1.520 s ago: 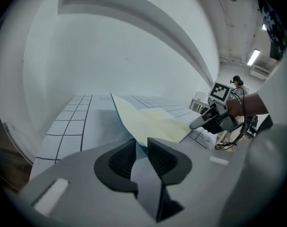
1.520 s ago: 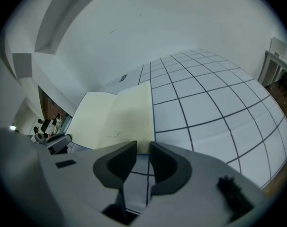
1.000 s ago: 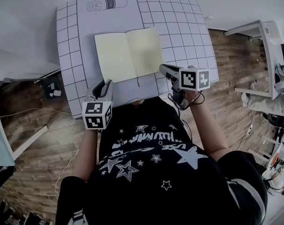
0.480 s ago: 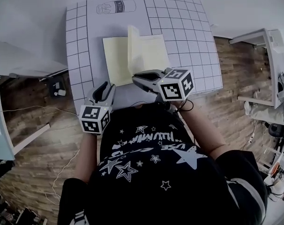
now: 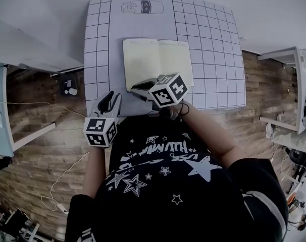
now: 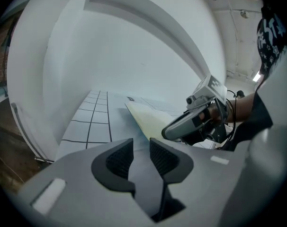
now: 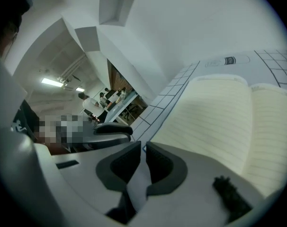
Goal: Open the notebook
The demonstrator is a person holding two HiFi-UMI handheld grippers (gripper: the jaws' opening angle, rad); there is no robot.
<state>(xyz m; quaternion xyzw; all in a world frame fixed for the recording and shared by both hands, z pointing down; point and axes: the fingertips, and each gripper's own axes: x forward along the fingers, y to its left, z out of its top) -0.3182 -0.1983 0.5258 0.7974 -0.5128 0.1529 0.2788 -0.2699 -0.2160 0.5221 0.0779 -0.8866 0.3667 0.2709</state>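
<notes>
Task looks done, as far as we can judge. The notebook (image 5: 158, 62) lies open and flat on the grid-marked bench (image 5: 213, 59), two pale lined pages up and the spine fold running down the middle. No page stands up or curls in the head view. The right gripper view shows the same thing: both pages lie flat, with the crease between them.

The right gripper (image 5: 135, 87) hovers over the near edge of the left page, tips pointing toward the left gripper. Its jaws stand a narrow slit apart with no paper in the slit, so we call it released and not touching the notebook that we can see.

The left gripper (image 5: 108, 99) sits at the near edge of the bench, just left of the notebook and apart from it. Its jaws have just been closing a little, but a clear gap is left and nothing is between them. It is released and empty too.

What's left, in our judgement: nothing on the notebook itself, at most pulling both grippers back clear of it. One thing to flag is whether the pages stay down with nothing pressing on them. They look settled, but we cannot tell for sure from here.
</notes>
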